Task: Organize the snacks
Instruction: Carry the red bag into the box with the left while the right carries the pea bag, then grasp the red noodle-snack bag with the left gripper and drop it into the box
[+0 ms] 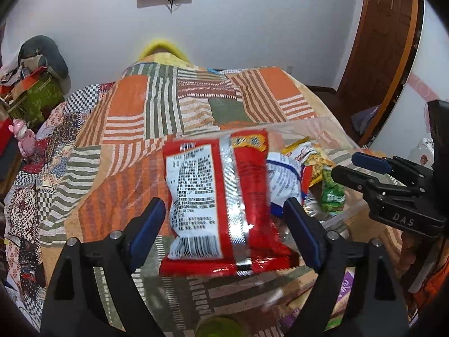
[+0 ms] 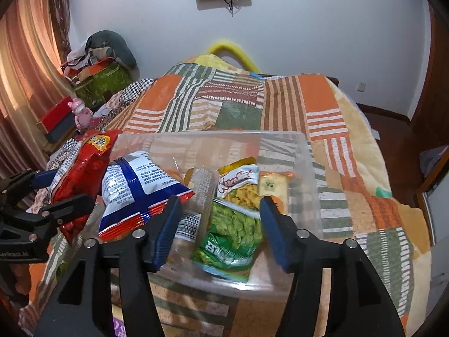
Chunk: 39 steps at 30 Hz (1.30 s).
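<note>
The left tool [image 1: 226,213] stands released, its blue ribbed pads [image 1: 146,224] apart on either side of a glossy red crinkled bag [image 1: 221,196] that lies between them without being pressed. The right tool [image 2: 221,219] is also released, its jaws spread above a shiny green packet [image 2: 233,233]. That packet lies in a clear plastic bin [image 2: 308,168] just ahead of the right tool, beside a yellow chip bag [image 2: 241,182] and a blue-and-white foil pouch [image 2: 137,188]. The bin rests on a bed under a striped patchwork quilt [image 2: 322,106].
</note>
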Motion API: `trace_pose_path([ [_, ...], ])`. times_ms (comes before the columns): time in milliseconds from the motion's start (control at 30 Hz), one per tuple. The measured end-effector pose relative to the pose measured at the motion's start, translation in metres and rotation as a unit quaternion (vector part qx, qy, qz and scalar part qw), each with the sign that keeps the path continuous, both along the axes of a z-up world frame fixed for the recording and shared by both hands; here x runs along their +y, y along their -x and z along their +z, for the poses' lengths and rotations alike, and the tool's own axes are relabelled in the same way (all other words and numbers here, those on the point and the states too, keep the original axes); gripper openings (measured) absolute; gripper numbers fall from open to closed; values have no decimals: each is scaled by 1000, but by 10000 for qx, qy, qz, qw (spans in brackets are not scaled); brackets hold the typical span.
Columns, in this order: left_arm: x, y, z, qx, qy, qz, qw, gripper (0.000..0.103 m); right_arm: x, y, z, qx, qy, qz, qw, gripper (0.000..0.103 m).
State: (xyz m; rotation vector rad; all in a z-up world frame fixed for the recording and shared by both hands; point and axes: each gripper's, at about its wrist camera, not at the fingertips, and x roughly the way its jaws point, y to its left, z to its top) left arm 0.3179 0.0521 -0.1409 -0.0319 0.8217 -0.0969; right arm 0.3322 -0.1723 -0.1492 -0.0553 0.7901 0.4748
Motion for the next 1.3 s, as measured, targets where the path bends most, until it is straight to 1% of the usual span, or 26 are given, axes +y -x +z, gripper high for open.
trace_pose_path([
  [133,1,15,17,-191,13,18,9998,93,-7,11,10,-47,-40,51,10000,57],
  [233,5,28,27,-298,18,39,9995,95,-13,25,20,-111,-94,126,9998,59],
  [367,9,46,33,-291,-25,61,9996,95,-16,40,25,-174,-128,240,9995,63],
  [467,14,59,33,-266,-63,83,9996,96,-16,56,27,-211,-157,357,9990,65],
  [600,25,80,26,-205,-114,154,9996,96,-14,73,25,-208,-178,467,9985,66],
  [733,44,87,12,-87,-259,419,9987,96,-10,83,19,-183,-124,540,9983,66],
  [800,55,84,2,6,-274,555,9981,96,-8,85,18,-196,-93,563,9982,66],
  [867,66,75,-8,102,-346,712,9968,96,-6,86,15,-171,-97,589,9981,66],
  [933,76,62,-21,237,-325,775,9962,96,-5,85,13,-145,-110,585,9981,66],
  [1100,86,24,-61,646,-414,629,9951,96,-4,78,2,2,-109,519,9986,66],
  [1233,84,0,-80,746,-612,496,9941,96,-3,75,-10,221,-99,508,9984,66],
  [1300,82,-9,-86,824,-644,393,9937,96,-1,73,-18,329,-45,522,9981,66],
])
